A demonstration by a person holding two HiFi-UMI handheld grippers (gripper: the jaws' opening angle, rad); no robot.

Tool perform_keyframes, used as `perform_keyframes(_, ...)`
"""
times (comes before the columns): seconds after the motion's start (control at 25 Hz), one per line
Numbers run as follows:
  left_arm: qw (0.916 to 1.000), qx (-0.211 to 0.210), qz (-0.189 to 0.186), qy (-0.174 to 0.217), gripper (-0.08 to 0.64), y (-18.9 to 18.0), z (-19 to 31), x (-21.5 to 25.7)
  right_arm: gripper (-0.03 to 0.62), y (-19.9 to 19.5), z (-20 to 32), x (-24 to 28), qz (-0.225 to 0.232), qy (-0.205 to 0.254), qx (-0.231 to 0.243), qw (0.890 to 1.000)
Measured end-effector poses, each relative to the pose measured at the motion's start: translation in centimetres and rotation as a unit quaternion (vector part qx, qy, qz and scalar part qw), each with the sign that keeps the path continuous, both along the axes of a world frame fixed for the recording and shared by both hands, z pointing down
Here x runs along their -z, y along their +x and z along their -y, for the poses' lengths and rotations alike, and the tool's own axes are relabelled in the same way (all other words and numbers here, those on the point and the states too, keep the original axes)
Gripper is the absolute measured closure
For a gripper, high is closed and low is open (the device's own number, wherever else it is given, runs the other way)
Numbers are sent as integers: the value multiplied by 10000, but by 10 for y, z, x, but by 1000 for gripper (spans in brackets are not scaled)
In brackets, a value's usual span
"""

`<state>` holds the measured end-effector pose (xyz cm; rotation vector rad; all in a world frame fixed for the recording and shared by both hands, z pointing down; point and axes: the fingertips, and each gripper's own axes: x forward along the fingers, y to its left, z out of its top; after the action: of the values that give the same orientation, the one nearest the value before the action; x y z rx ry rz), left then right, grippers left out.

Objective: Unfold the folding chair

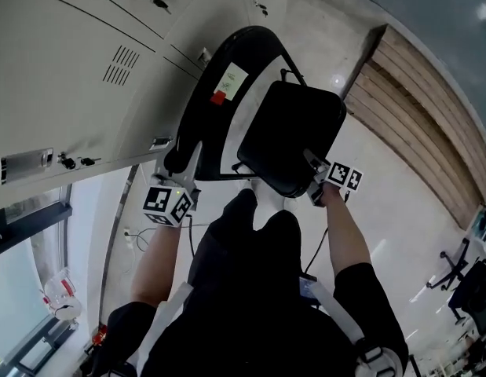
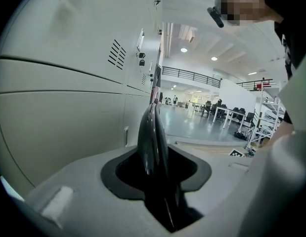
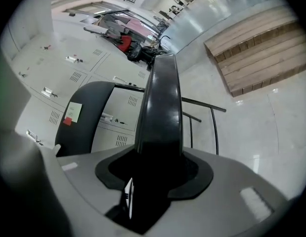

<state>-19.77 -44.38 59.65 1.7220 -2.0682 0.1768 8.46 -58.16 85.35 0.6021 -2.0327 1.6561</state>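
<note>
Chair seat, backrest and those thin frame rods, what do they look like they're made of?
Seat: probably moulded black plastic, semi-gloss; its edge shows smooth, bright reflections in the right gripper view. Backrest: looks like the same glossy black plastic, a curved shell with a paper label stuck on. Rods: likely painted black metal tube, thin and evenly round, though the look leaves it open.

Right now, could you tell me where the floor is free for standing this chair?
Bare floor lies between the seat and the wooden platform, right of the right gripper. Left is crowded: the backrest stands close by the lockers.
</note>
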Motion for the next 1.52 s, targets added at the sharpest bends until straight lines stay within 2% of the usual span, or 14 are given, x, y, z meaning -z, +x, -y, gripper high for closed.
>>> perform_keyframes(0.32,9991,214,320,151,403,20,5,-17,370,58,13,-47,-164,-51,-322,9993)
perform_keyframes(0.48,9987,325,333,210,400,28,7,-29,362,82,21,-69,-29,-106,-338,9994)
perform_keyframes(0.64,9987,208,363,280,399,43,11,-35,350,105,25,-87,-15,-106,-423,9990)
perform_keyframes(0.8,9983,157,451,345,397,47,11,-34,333,111,24,-100,-85,-34,-520,9986)
perform_keyframes(1.16,9987,92,284,403,396,52,12,-62,314,143,28,-138,132,-149,-623,9979)
perform_keyframes(1.52,9990,-29,78,435,399,57,7,-74,297,161,26,-157,91,-137,-675,9976)
